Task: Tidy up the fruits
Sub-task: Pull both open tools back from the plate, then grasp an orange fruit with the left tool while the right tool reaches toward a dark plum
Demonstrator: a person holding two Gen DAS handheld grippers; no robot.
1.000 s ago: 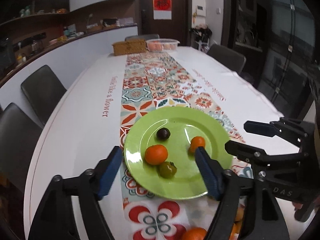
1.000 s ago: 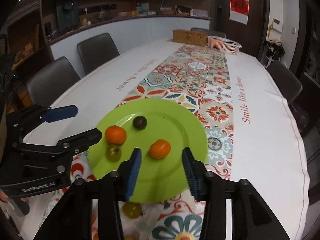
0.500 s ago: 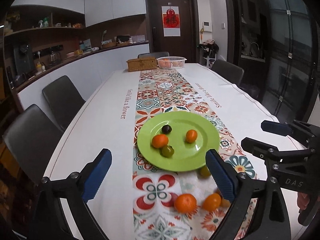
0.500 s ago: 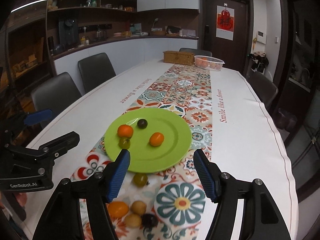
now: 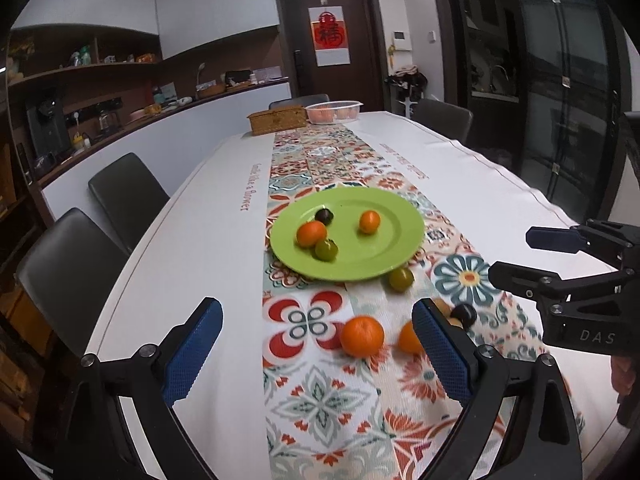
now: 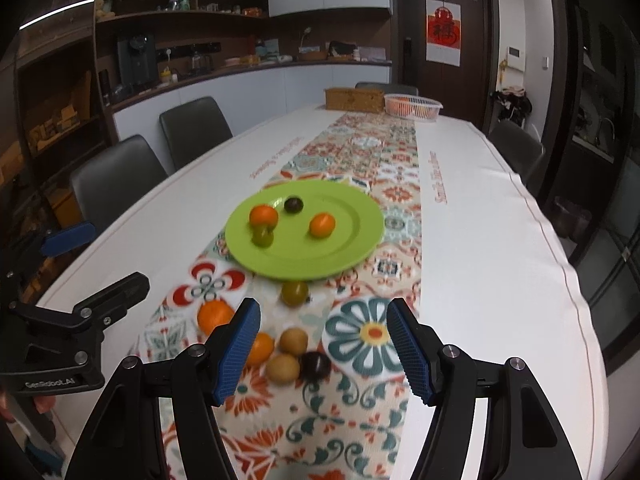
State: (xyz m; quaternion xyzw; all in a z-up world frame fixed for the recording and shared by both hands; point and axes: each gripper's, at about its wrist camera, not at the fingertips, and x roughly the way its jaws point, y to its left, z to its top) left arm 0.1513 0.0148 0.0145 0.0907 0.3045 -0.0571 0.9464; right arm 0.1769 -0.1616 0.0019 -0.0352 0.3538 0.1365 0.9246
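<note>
The long white counter (image 5: 208, 240) carries a patterned runner (image 6: 360, 168) down its middle. On the runner sits a green plate (image 5: 380, 248) holding two oranges, a dark plum and a green fruit. Nearer, off the plate, loose fruit lies on the runner: a large orange (image 5: 362, 336), a green fruit (image 6: 295, 293), two tan fruits and a dark one. The left tongs (image 5: 316, 352) and right tongs (image 6: 324, 348) both hang above the counter, blue pads apart, gripping nothing.

Noted on white bench (image 5: 208, 248): patterned runner (image 5: 320, 400), wicker box (image 5: 277, 119) beside white basket (image 5: 334, 111) at far end. Dark chairs (image 6: 116, 180) alongside. Red poster (image 6: 443, 32) on door.
</note>
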